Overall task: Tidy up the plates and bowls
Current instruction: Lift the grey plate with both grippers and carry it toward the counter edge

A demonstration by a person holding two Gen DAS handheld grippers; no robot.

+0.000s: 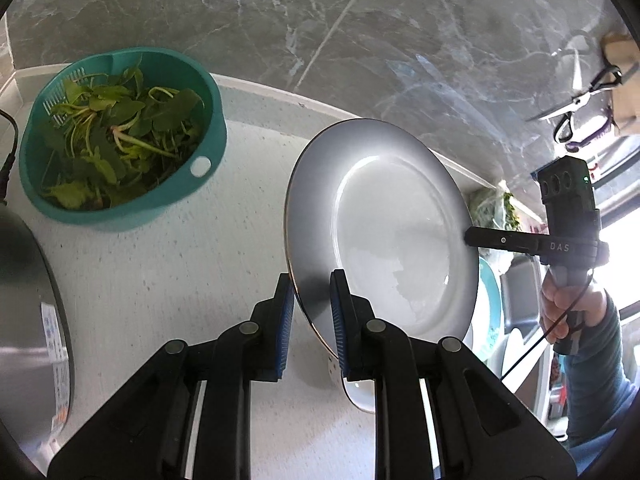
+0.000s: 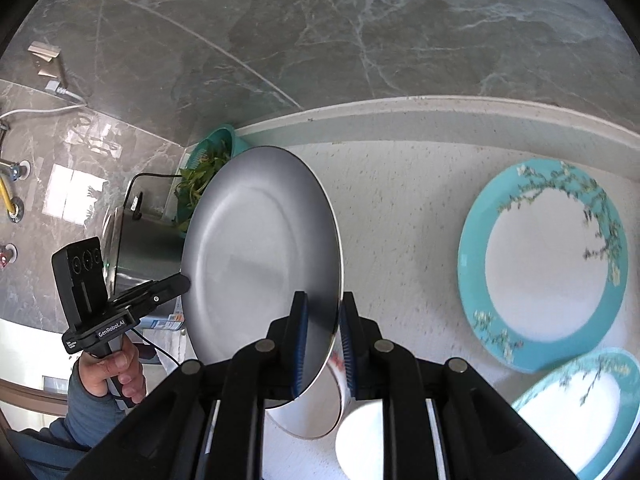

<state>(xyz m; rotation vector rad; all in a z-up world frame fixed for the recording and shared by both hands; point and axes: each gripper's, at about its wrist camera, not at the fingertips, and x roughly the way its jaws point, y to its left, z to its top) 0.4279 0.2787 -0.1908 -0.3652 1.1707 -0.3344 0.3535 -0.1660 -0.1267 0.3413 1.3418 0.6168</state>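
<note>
We're in a home kitchen: speckled white tabletop [image 1: 168, 280] under a grey marble wall [image 1: 280, 20]. Beside the teal colander [image 1: 120, 140] of leafy greens [image 1: 116, 132] sits a steel cooker [image 1: 28, 320]; scissors [image 1: 580, 96] hang well right of it.

"DAS" stands in pale letters on the black body of the right hand-held gripper [image 1: 466, 236]. "GenRobot.AI" runs along the body of the left hand-held gripper [image 2: 188, 282]; a small white label beside it is too small to read.
</note>
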